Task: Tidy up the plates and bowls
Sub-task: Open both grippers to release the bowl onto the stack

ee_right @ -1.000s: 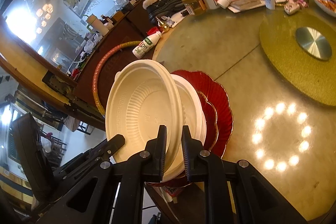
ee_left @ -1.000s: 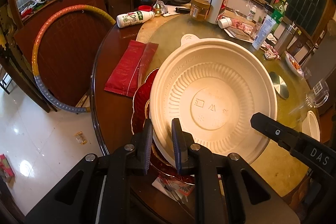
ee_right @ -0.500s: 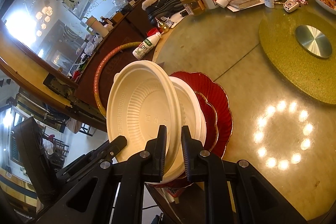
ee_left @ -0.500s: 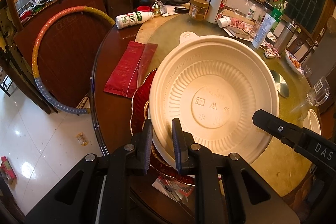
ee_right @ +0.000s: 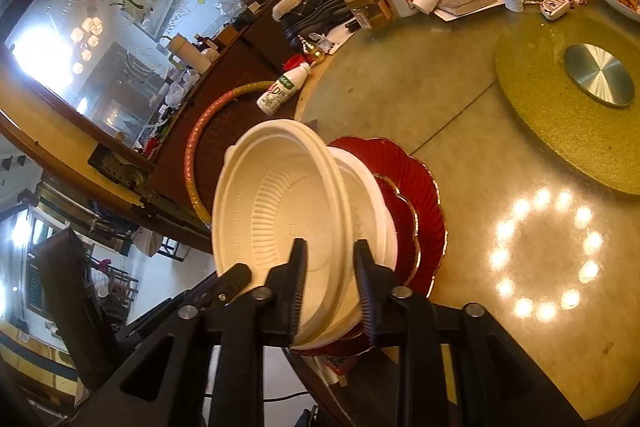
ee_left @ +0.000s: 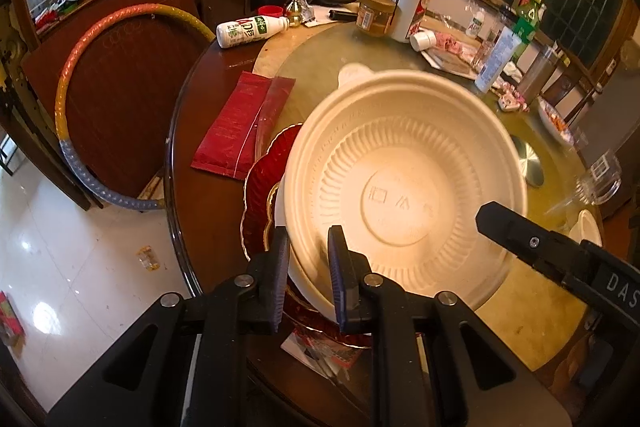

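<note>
— Where was the cream bowl (ee_left: 404, 187)?

— Tilted up on edge above the stack at the near rim of the round table (ee_right: 472, 131), over a white bowl (ee_right: 370, 211) nested on the red scalloped plates (ee_right: 416, 195).

— And the left gripper (ee_left: 308, 267)?

— Clamped on the cream bowl's near rim, one pad inside, one outside (the rim looked slightly blurred there).

— The right gripper (ee_right: 330, 287)?

— Its jaws were opening. The cream bowl's rim stood between them, but the pads no longer pressed on it; a gap showed on each side.

— Anything beside the stack?

— A red packet (ee_left: 236, 131) lay just to its left.
</note>
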Available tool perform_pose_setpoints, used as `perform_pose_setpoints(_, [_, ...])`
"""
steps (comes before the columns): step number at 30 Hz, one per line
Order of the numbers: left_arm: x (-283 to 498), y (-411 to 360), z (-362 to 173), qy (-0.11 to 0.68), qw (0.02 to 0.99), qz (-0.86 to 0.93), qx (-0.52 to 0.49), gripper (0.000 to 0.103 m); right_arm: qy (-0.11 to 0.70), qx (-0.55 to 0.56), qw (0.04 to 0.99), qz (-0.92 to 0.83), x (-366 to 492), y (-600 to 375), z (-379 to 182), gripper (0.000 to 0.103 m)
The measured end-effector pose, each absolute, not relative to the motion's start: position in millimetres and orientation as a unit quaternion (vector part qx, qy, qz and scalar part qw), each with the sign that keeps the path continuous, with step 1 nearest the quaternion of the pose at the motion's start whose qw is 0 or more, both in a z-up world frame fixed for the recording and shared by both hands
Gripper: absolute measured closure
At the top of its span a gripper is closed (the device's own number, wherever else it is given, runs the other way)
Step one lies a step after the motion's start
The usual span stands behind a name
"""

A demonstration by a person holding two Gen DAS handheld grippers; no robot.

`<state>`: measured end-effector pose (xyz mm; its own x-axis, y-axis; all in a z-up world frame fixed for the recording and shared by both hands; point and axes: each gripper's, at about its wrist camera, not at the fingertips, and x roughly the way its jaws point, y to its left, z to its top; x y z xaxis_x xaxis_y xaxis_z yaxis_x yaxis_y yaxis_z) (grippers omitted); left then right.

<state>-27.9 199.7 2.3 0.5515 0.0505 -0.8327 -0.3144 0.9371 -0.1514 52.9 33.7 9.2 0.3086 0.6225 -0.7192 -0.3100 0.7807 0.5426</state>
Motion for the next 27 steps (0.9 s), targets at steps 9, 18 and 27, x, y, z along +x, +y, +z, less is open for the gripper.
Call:
perform_pose_setpoints(9, [-26,200,4,0.452,0.873,0.115,-0.144,0.086,0.505,0.164,0.793,0.298,55,31,10,0.071])
perform_pose_setpoints(18, [-33,197,14,0.419,0.888,0.144,-0.124,0.063,0.487,0.164,0.804,0.299,53,26,17,0.064])
perform_pose_setpoints(27, [-39,188,24,0.396,0.9,0.15,-0.105,0.038,0.481,0.184,0.8,0.308,51,18,20,0.043])
